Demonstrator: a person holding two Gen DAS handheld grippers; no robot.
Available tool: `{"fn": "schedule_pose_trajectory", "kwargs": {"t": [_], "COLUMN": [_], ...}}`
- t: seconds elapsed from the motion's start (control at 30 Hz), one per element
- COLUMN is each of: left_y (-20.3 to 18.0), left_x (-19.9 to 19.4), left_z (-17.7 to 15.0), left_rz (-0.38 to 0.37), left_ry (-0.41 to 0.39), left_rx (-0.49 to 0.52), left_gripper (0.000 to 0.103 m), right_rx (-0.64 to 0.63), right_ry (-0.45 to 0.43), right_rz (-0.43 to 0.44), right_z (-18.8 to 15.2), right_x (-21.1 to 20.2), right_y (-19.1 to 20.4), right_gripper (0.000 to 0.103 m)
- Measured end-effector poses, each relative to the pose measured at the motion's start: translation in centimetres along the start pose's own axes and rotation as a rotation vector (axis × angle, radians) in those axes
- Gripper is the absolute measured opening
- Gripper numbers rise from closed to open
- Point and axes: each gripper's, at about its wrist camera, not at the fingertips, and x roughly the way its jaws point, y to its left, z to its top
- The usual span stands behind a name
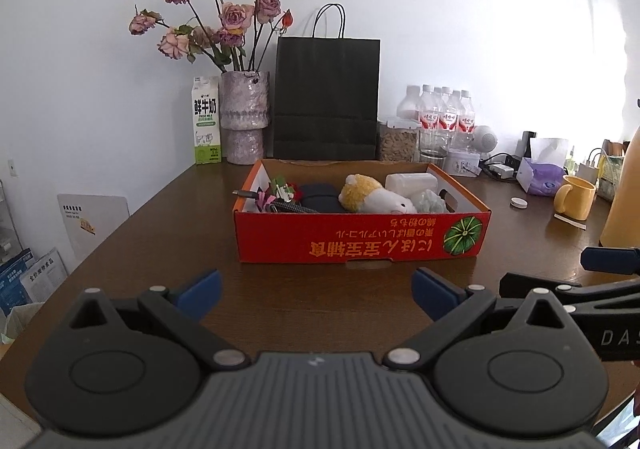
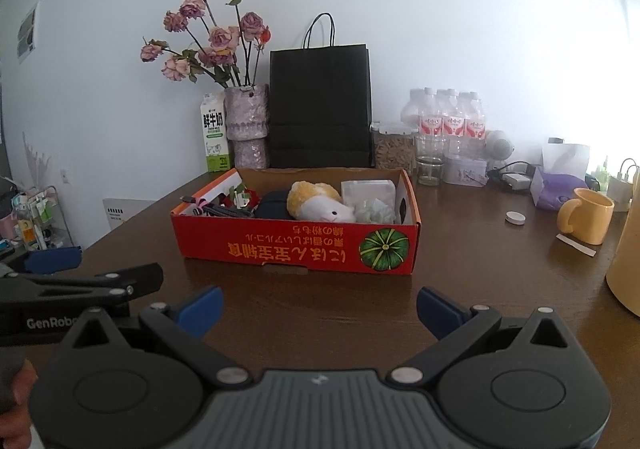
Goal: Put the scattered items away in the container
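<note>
Left hand-held gripper (image 1: 316, 295): jaws spread wide, nothing between them, hovering over bare desk (image 1: 160, 249) just short of the red cardboard box (image 1: 360, 237). Right hand-held gripper (image 2: 318, 305): likewise wide open and empty, beside the left one.

Box sits mid-desk; inside it, a plush toy (image 1: 372, 195), a dark pouch (image 1: 318, 197), a white container (image 1: 410, 181), a cable tangle (image 1: 276, 201). No loose item lies near either gripper. A small white cap (image 2: 515, 217) rests on the desk right of the box, near the yellow mug (image 2: 586, 220).

Risks, my judgement: reaching for the cap could nudge the mug; the cap is flat, likely to slip from the pads; pushing on the light box may slide it
</note>
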Motion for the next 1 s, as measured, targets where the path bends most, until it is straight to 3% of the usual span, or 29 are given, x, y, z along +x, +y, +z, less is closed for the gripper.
{"fn": "schedule_pose_trajectory", "kwargs": {"t": [1.0], "left_y": [0.37], "left_x": [-0.21], "left_z": [-0.30], "left_rz": [0.000], "left_ry": [0.006], "left_rx": [-0.006], "left_gripper": [0.103], "right_rx": [-0.006], "right_ry": [0.004], "right_rz": [-0.001], "right_z": [-0.11], "right_x": [-0.05], "right_y": [0.36], "right_gripper": [0.103]}}
